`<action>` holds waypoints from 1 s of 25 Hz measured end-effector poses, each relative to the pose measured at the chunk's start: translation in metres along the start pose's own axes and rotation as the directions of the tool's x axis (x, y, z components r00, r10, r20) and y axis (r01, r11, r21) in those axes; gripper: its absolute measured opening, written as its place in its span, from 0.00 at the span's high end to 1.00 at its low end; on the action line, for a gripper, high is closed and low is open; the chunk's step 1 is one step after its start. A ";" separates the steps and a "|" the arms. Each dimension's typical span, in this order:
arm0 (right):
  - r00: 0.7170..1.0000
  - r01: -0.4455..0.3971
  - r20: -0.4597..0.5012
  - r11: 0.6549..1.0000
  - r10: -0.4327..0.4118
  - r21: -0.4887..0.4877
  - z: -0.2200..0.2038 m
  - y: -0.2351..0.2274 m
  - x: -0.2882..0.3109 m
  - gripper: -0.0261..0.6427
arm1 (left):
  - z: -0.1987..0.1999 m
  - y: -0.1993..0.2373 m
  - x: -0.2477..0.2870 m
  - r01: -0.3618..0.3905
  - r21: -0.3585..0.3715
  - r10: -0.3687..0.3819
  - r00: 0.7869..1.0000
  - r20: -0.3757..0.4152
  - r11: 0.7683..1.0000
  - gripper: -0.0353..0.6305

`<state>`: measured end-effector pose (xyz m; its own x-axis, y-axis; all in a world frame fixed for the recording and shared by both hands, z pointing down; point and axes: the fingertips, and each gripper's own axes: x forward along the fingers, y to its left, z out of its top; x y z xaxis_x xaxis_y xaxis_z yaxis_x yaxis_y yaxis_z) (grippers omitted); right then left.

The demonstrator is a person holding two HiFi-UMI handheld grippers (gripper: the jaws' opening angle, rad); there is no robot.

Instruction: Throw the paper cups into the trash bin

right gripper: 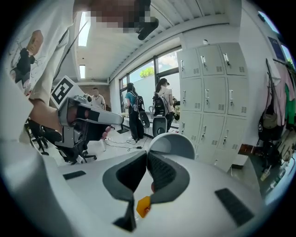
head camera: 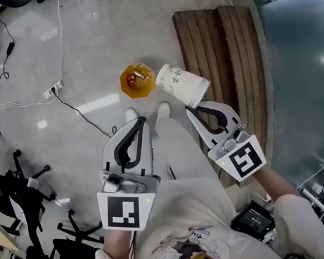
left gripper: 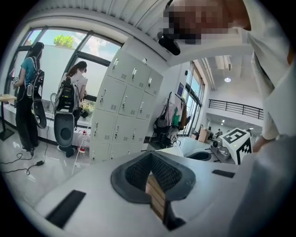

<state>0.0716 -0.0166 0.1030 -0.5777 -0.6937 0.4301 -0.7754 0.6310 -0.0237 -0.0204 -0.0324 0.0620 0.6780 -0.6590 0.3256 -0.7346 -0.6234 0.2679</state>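
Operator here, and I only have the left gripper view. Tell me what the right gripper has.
Observer: The right gripper has its jaws shut on the rim of a white paper cup, which is tilted.
Operator: Give me the bin's position.
Observer: The orange trash bin stands on the floor. In the head view the cup shows just right of it, beside its opening rather than across it.
Operator: Say what lies past the cup.
Observer: A slatted wooden platform lies on the floor to the right of the bin.
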 end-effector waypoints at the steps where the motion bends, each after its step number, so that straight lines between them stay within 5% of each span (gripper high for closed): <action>1: 1.000 -0.009 -0.008 1.000 0.009 0.001 -0.006 -0.005 0.008 0.92 | -0.007 0.004 0.008 -0.011 -0.011 0.011 1.000 -0.004 1.000 0.94; 17: 0.975 -0.123 -0.179 0.991 0.129 0.044 -0.174 -0.018 0.139 0.92 | -0.172 0.080 0.090 -0.113 -0.107 0.096 0.983 -0.157 0.988 0.94; 21: 0.968 -0.132 -0.210 0.990 0.138 0.043 -0.221 -0.019 0.171 0.92 | -0.213 0.100 0.115 -0.129 -0.049 0.119 0.979 -0.167 0.990 0.94; 25: 0.958 -0.138 -0.244 0.989 0.148 0.058 -0.261 -0.018 0.192 0.92 | -0.253 0.115 0.136 -0.147 -0.089 0.131 0.977 -0.171 0.985 0.94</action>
<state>0.0409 -0.0709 0.4214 -0.6064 -0.4867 0.6288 -0.7016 0.6996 -0.1351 -0.0195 -0.0873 0.3663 0.5617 -0.6529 0.5082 -0.8258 -0.4797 0.2965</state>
